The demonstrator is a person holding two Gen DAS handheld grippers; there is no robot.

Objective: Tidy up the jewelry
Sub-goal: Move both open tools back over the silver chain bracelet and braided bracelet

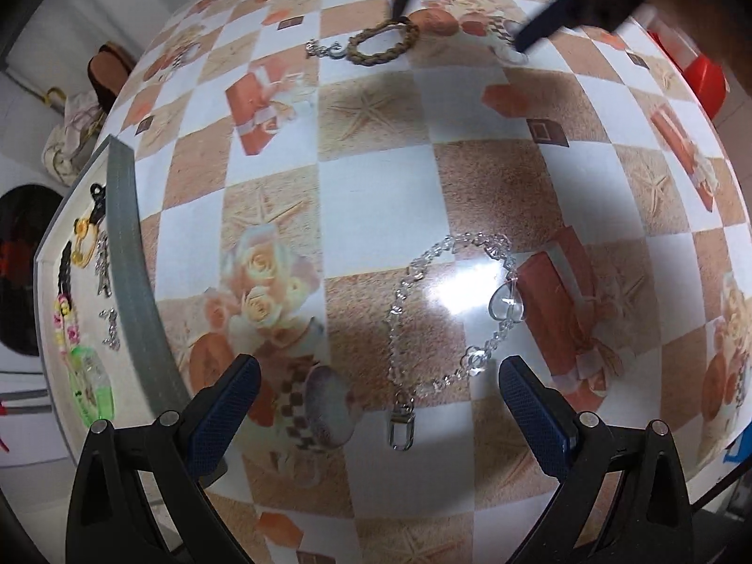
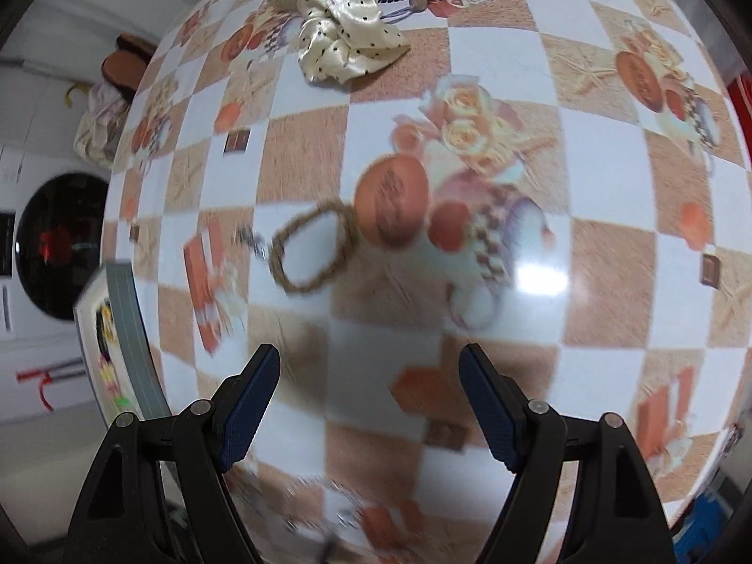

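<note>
While both grippers hang with jaws apart and nothing between them, the clear chain lies just ahead of the left gripper; the right gripper is beyond the chain, near the rope ring.

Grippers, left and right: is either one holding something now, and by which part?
Nothing is held. The left gripper is open above the clear bead chain; the right gripper is open and empty.
</note>
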